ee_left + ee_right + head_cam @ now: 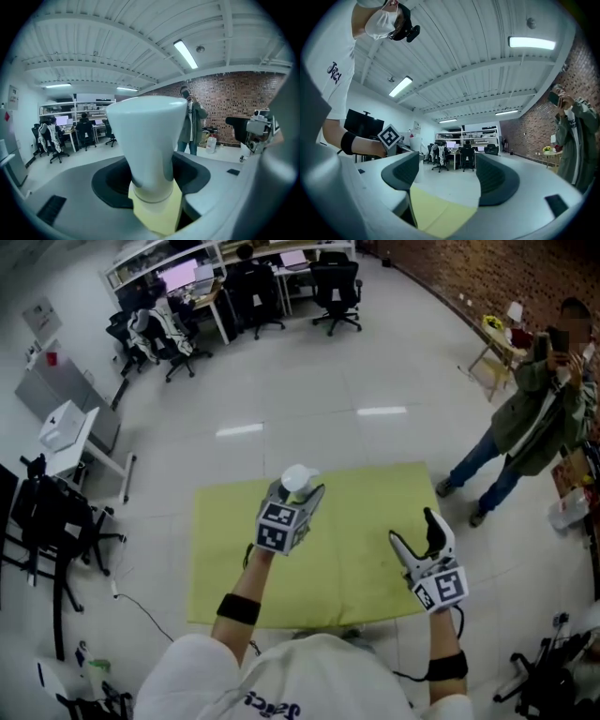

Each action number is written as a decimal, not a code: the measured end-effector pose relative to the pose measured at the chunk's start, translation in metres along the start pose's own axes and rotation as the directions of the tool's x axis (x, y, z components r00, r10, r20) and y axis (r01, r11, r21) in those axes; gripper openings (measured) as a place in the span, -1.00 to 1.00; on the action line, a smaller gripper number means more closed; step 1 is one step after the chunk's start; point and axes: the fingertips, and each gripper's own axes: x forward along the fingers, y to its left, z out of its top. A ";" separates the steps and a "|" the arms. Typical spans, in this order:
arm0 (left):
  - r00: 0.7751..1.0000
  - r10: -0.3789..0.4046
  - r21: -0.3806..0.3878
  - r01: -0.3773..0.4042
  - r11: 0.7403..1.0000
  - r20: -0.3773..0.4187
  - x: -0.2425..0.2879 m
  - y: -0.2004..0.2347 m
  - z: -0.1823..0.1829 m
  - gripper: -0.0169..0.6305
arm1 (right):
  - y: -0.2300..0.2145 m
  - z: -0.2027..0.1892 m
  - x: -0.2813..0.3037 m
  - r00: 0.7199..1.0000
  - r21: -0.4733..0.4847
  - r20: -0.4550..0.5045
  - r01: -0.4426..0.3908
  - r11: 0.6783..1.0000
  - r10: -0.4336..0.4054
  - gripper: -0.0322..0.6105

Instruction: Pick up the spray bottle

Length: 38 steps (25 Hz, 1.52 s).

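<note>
One spray bottle (150,140) is gripped tight in the left gripper (298,489) above a yellow-green mat (356,568), while the right gripper (412,529) is seen with its jaws apart and empty.

A yellow-green table (356,559) stands on the pale glossy floor (309,381).

bare yellow mat (356,563), a person (534,418) standing off its right corner.

Nothing can be read for certain: the dark logo (272,704) on the white shirt (319,669) is too blurred.
</note>
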 end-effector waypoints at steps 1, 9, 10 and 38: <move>1.000 0.018 -0.003 -0.018 1.000 -0.002 -0.010 0.005 -0.006 -0.18 | 0.003 -0.003 0.003 1.000 0.002 -0.001 -0.009 1.000 0.009 0.32; 0.988 0.152 -0.012 -0.152 0.988 -0.035 -0.090 0.045 -0.053 -0.18 | 0.031 -0.015 0.034 0.996 0.010 -0.001 -0.084 0.996 0.084 0.32; 0.985 0.167 -0.021 -0.168 0.986 -0.036 -0.099 0.047 -0.057 -0.18 | 0.033 -0.017 0.036 0.996 0.015 -0.003 -0.091 0.996 0.091 0.32; 0.899 0.404 -0.114 -0.389 0.914 0.169 -0.217 0.046 -0.113 -0.18 | 0.065 -0.065 0.023 0.997 0.110 -0.046 0.065 0.992 -0.060 0.32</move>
